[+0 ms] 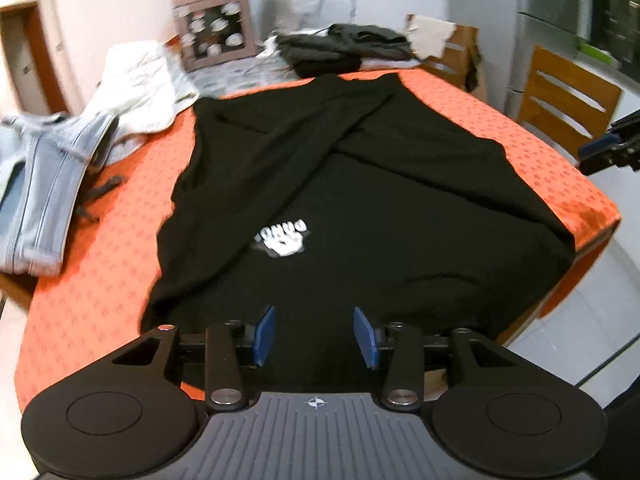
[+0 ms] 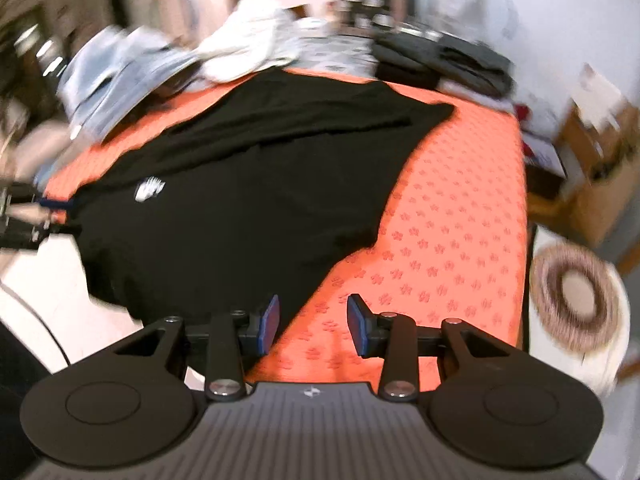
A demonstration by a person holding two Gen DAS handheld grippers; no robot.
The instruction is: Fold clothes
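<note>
A black sweatshirt (image 1: 340,184) with a white logo (image 1: 286,238) lies spread on the orange tablecloth (image 1: 100,264), its sleeves crossed over the body. My left gripper (image 1: 316,334) hovers open above the near hem, blue pads apart with nothing pinched. My right gripper (image 1: 604,152) shows at the right edge of that view. In the right wrist view the sweatshirt (image 2: 240,200) fills the left half. My right gripper (image 2: 314,326) is open there, straddling the garment's near side edge, with orange cloth (image 2: 440,220) below it. The left gripper (image 2: 36,216) shows blurred at far left.
Light-blue jeans (image 1: 40,184) and a white quilted garment (image 1: 140,80) lie at the table's left. A stack of dark folded clothes (image 1: 344,48) and a pink box (image 1: 214,20) sit at the far end. Wooden chairs (image 1: 560,96) stand right; a woven round mat (image 2: 572,296) lies beside the table.
</note>
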